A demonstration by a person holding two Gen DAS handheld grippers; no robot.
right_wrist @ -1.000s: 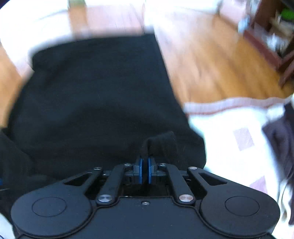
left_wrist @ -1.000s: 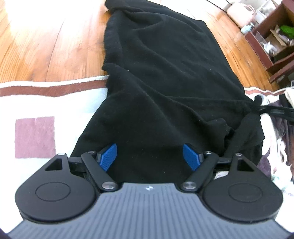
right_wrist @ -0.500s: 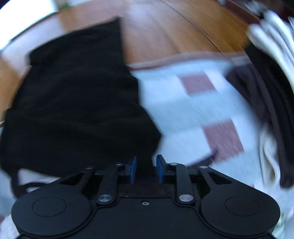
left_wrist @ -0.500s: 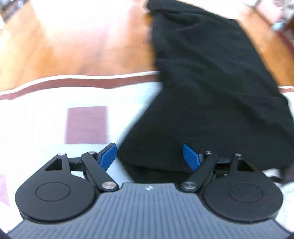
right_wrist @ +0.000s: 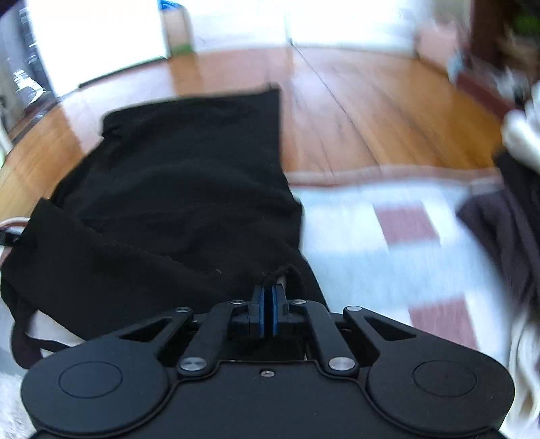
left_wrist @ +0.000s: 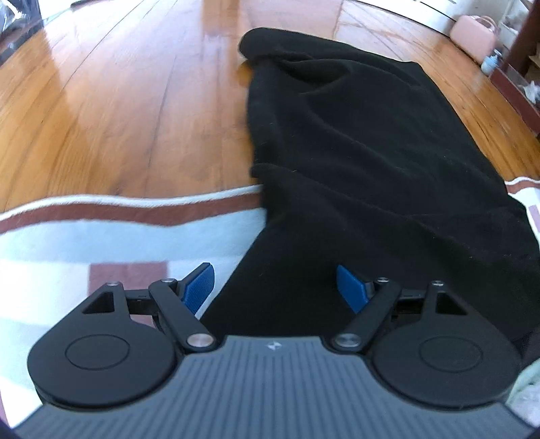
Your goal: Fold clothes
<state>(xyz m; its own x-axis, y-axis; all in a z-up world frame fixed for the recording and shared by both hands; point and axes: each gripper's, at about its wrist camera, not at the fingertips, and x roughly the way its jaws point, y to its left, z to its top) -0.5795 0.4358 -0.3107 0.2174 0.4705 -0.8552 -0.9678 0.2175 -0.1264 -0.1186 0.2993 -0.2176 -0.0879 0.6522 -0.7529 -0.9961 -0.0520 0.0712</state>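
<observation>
Black garment [left_wrist: 371, 162]: one piece, soft knit, laid lengthwise, its far part on the wood floor [left_wrist: 118, 111] and its near part on the rug [left_wrist: 101, 236]; loosely creased, with a bunched fold at the far end. A thin black strap or cord [right_wrist: 23, 334] trails off its near left corner in the right wrist view. Left gripper [left_wrist: 275, 287]: blue pads spread wide, holding nothing, poised low over the near edge of the garment, one pad above rug, the other above cloth. Right gripper [right_wrist: 269, 312]: pads pressed together, a tuft of the garment's near edge pinched between them; cloth rises in a small peak at the pinch. Rug: pale, with a reddish-brown border stripe and reddish-brown squares. Pile of clothes [right_wrist: 506, 216]: dark and white pieces, heaped at the right edge of the rug, blurred, well apart from the garment. Pink case [left_wrist: 472, 30]: on the floor at the far right, near dark wood furniture [left_wrist: 519, 87]. The right wrist view is smeared, so finer detail there cannot be told.
</observation>
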